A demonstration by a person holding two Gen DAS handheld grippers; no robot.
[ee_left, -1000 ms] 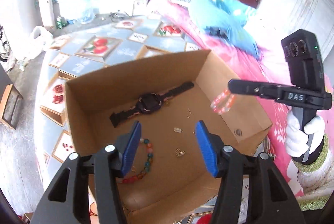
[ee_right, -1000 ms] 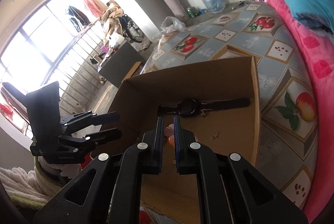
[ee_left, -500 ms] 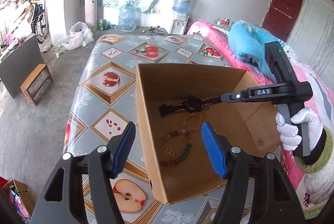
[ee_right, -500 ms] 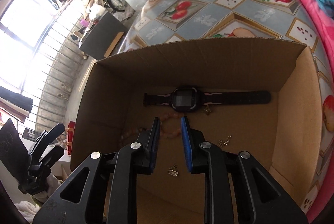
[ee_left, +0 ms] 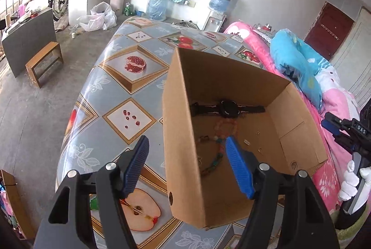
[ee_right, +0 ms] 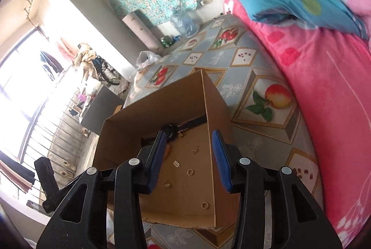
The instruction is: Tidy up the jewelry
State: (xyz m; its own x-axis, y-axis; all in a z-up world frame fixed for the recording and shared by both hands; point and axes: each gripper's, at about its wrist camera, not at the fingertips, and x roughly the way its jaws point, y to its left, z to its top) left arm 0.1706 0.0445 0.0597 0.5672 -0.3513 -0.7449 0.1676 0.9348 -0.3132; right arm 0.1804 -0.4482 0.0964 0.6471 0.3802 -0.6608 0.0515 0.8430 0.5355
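1. Tool status, left: your left tool [ee_left: 186, 166] hangs above the near left corner of the cardboard box [ee_left: 183, 133] with its blue pads spread wide and nothing between them. One pad is outside the box's left wall, the other over its inside.
2. Tool status, right: your right tool [ee_right: 189, 156] is likewise spread apart and empty. It straddles the box's right wall [ee_right: 218, 123], with the left pad over the box floor. In the left wrist view this tool [ee_left: 334, 127] sits off the right side of the box, gripped by a white-gloved hand [ee_left: 352, 184].
3. Box position: the box stands open on the tabletop [ee_left: 129, 86], which is covered in a fruit-print cloth, beside a pink bed [ee_right: 324, 77].
4. Box contents, far wall: a black watch [ee_left: 228, 108] lies flat along the far wall, strap stretched out.
5. Box contents, middle: a pink bead bracelet [ee_left: 226, 127] lies just in front of the watch. A multicoloured bead bracelet [ee_left: 214, 160] lies nearer you, close to the left wall.
6. Box contents, floor: small gold pieces are scattered on the floor, including a ring [ee_right: 190, 171], a second ring [ee_right: 204, 205] and a small clasp [ee_right: 177, 163].
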